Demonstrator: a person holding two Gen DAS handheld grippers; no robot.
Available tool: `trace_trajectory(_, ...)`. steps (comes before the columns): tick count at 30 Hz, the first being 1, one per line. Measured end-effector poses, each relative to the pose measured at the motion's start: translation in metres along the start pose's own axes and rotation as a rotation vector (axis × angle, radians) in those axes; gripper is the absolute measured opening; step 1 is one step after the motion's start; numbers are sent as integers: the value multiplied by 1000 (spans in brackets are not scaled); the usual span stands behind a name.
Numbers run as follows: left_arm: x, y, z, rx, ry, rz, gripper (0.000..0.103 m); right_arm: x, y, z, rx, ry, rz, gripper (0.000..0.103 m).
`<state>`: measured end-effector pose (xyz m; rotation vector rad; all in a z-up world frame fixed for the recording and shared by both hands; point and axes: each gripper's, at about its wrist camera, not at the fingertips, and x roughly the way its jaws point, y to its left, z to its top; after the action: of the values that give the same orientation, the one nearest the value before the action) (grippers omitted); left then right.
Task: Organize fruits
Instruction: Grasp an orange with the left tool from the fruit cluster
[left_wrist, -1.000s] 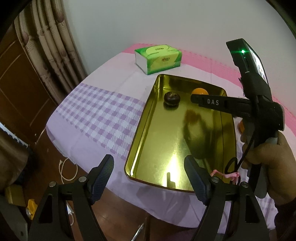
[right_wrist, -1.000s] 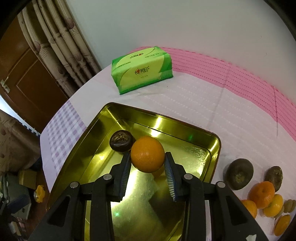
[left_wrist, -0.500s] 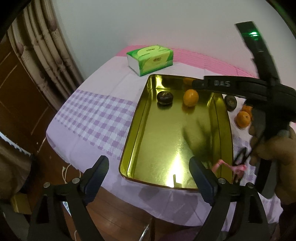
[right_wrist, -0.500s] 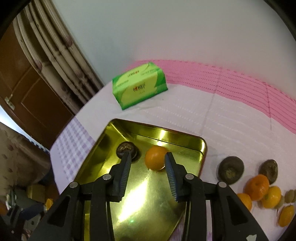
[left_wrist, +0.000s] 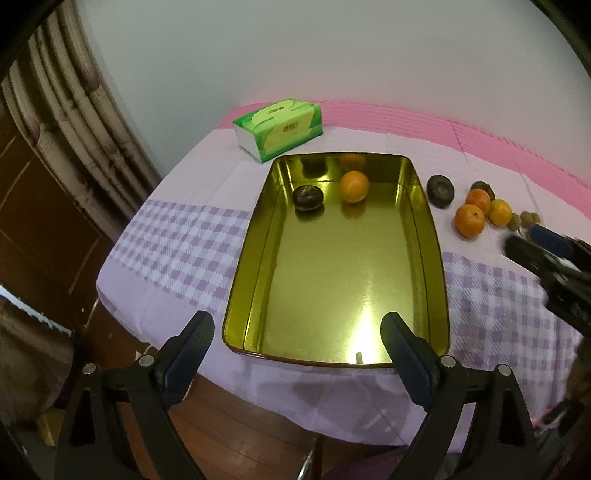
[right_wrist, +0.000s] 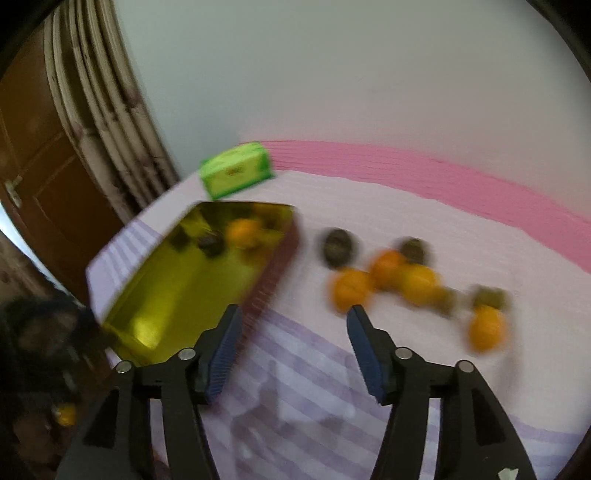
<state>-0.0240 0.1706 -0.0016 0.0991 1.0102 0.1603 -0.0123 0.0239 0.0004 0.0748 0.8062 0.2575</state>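
Tray: gold metal tray (left_wrist: 258, 258) lies lengthwise on the table, near short edge close to the table's front edge, far short edge just short of the tissue pack (left_wrist: 280, 127). Its raised rim would keep round fruit from rolling off.
Fruit in tray: one orange (left_wrist: 354, 186) and one dark round fruit (left_wrist: 307, 197) rest side by side, apart, at the tray's far end. Judgement: loading from the far end keeps the near floor free for later pieces.
Fruit outside tray: to the right of the tray's far right corner, on the cloth, lie a dark fruit (left_wrist: 440, 189), three oranges in a tight cluster (left_wrist: 469, 220), a second dark fruit behind them, and some small greenish fruits (left_wrist: 526, 218); count of the small ones unclear.
Left gripper (left_wrist: 295, 354): jaws spread wide, nothing between them, poised off the table's front edge and aimed down the tray. Judgement: standby position, clear of the working path.
Right gripper (right_wrist: 293, 345): jaws apart, empty, over the checked cloth between the tray's right rim and the orange cluster (right_wrist: 354, 290). View is motion-blurred.
Step in hand: judged as a reach for the next loose piece, nearest orange likeliest.
Progress: two pieces placed; most fruit outstanding.
Risk: clustered oranges touch, so a finger may nudge a neighbour and set it rolling.
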Motion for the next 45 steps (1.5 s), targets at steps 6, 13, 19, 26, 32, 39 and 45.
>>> trace_trajectory(6, -4, -17, -4, 65, -20, -3, 92, -32, -81, -45, 79, 20, -207, 68)
trace_trajectory(13, -19, -47, 0, 213, -73, -133, 92, -48, -164, -81, 187, 47, -373, 67)
trace_trajectory(19, -23, -89, 30, 363, -65, -349, 92, -45, -186, -99, 255, 43, -364, 69)
trace_trajectory(26, 10, -151, 68, 535, -16, -413, 92, -41, -184, -103, 238, 34, -335, 77)
trace_trajectory(32, 59, -178, 91, 556, 79, -416, 76, -37, -188, -102, 254, 22, -300, 81)
trace_trajectory(39, 98, -196, 95, 586, 157, -373, 62, -36, -190, -101, 261, 18, -276, 86)
trace_trajectory(45, 119, -205, 94, 574, 184, -365, 42, -37, -189, -102, 259, 19, -267, 89)
